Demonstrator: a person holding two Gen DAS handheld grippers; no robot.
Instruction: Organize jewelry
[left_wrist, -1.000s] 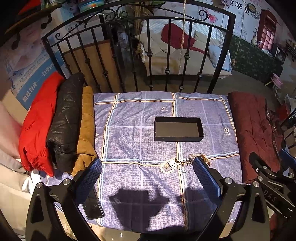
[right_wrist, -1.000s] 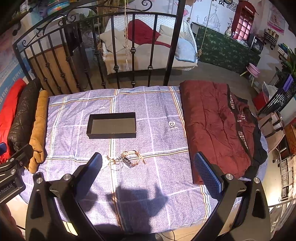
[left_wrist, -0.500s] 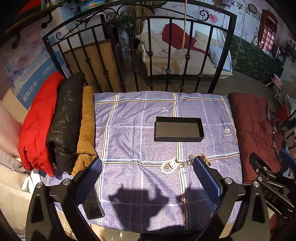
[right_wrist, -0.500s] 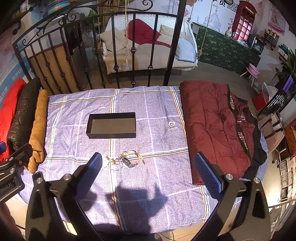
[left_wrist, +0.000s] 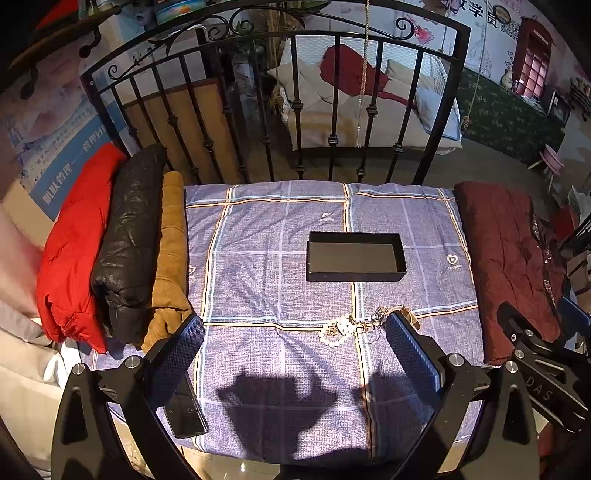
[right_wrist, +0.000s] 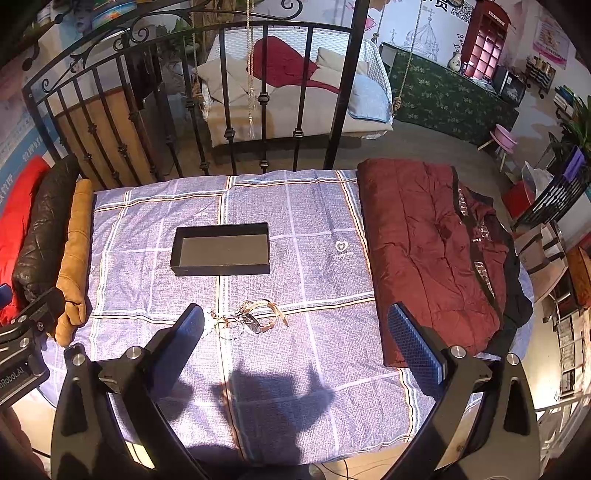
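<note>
A black open box (left_wrist: 355, 257) sits empty on the blue checked cloth (left_wrist: 258, 288); it also shows in the right wrist view (right_wrist: 221, 249). A tangle of jewelry (left_wrist: 354, 325) with pearl beads, chains and a bracelet lies in front of the box, also seen in the right wrist view (right_wrist: 247, 317). My left gripper (left_wrist: 295, 350) is open and empty, held above the cloth near the front edge, its right finger just beside the jewelry. My right gripper (right_wrist: 295, 339) is open and empty, the jewelry just ahead of its left finger.
Red, black and tan folded jackets (left_wrist: 110, 251) lie along the left side. A dark red jacket (right_wrist: 424, 251) lies on the right. A black phone (left_wrist: 184, 413) lies at the front left edge. A black iron railing (left_wrist: 295, 110) stands behind.
</note>
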